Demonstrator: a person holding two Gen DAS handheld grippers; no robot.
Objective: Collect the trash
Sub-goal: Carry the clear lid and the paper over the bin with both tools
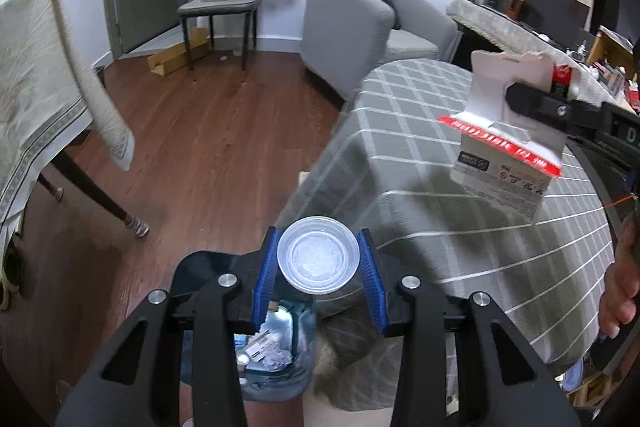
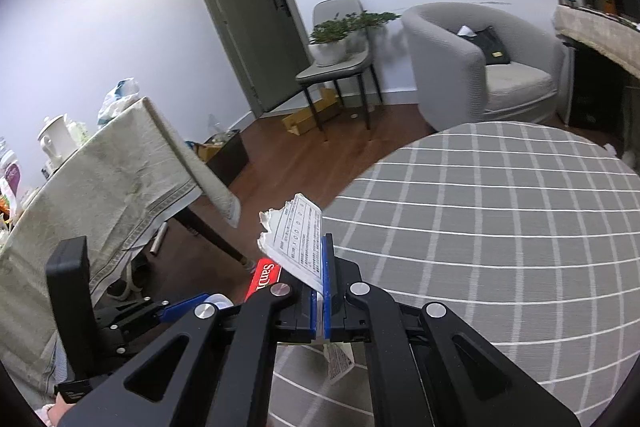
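Clear round plastic lid [image 1: 318,259] is grasped by the left gripper [image 1: 319,269]; the right gripper [image 2: 320,291] clenches torn white-and-red cardboard packaging [image 2: 298,239] above the grey checked tablecloth [image 2: 500,227].

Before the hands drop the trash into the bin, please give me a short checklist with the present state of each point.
1. Left gripper grips the clear plastic cup: ok.
2. Right gripper is shut on the torn card package: ok.
3. Trash bin lies below the cup: ok.
4. Bin has room left: cannot tell.
5. Package is over the bin: not ok, it hangs over the checked tablecloth.
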